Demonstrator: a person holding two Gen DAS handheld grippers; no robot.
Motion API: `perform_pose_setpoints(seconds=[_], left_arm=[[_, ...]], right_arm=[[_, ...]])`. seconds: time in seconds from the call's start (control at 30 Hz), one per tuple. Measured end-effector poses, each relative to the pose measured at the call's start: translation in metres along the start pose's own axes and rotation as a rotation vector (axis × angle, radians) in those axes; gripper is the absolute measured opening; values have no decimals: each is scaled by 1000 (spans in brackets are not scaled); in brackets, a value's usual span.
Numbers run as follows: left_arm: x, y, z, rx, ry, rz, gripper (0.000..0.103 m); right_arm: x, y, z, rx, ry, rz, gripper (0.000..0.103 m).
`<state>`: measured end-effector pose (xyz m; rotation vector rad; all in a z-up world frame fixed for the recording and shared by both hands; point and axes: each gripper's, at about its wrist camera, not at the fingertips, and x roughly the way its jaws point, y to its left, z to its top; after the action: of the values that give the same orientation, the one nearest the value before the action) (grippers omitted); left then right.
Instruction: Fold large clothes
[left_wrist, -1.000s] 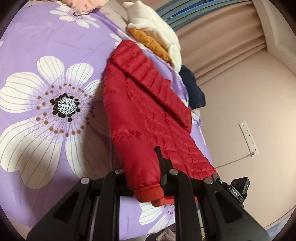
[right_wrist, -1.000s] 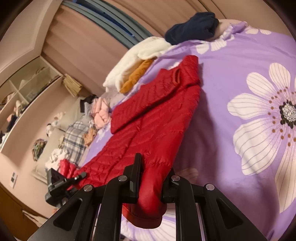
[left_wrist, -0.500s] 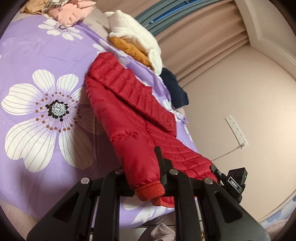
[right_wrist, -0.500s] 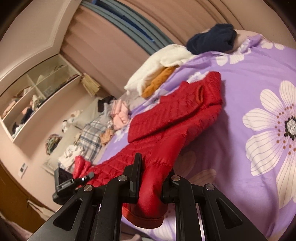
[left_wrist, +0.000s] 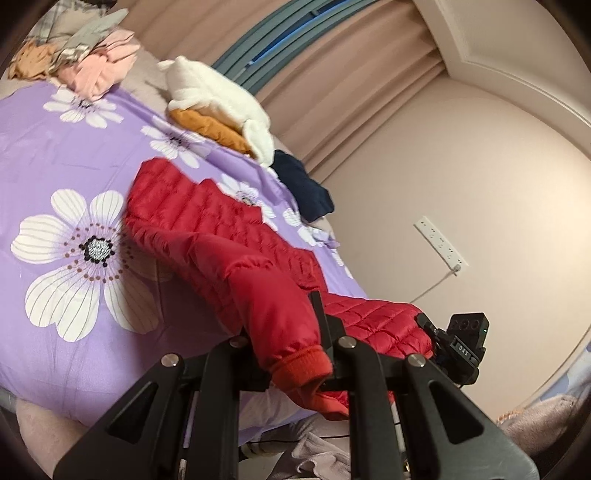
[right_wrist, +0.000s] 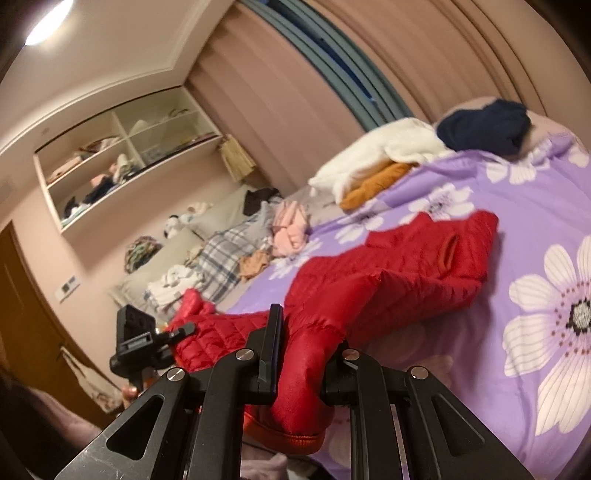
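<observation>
On the bed with the purple flower cover lay the red puffy jacket, and everything else sat around it. To the left of the jacket was a big white flower print. Far behind the jacket, on its left side, sat a heap of pink clothes. Straight behind the jacket was a white fluffy garment lying on top of an orange one. To the right of those, past the jacket's top end, lay a dark blue garment.

The jacket's far end rested on the bed, while its near end was lifted up. The left gripper had its jaws closed on one red sleeve near the knit cuff. Beside the jacket's right edge in the left wrist view, the other gripper's black camera block showed.

In the right wrist view, the right gripper had its jaws closed on the other sleeve of the jacket. To the left of the jacket was a pile of plaid and white laundry, and above that a wall shelf.
</observation>
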<state>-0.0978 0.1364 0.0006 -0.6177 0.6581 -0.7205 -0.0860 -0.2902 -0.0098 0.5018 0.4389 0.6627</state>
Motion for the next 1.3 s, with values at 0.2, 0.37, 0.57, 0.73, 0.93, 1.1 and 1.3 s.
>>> perform_pose_setpoints(seconds=[0.2,0.37,0.57,0.73,0.93,1.1,1.3], left_arm=[[-12,-4,5,-3,-25,-45,15],[-9,4,10,-17,-30,-40,15],[-3,12,24,-21,-48,-41,16],[8,17,37,-8,-51,-34,16],[25,26,56,-11,-58,-21,16],[45,34,76,-22,-45,1,16],[66,50,91,-58,-20,14,16]], right_arm=[[1,1,7,-7,-23,27,17],[7,-10,10,29,-35,30,17],[11,-25,18,85,-62,22,17],[18,-37,27,125,-76,0,17],[29,-49,39,168,-82,-49,17],[42,-57,51,192,-75,-119,17],[54,-69,57,227,-52,-216,17]])
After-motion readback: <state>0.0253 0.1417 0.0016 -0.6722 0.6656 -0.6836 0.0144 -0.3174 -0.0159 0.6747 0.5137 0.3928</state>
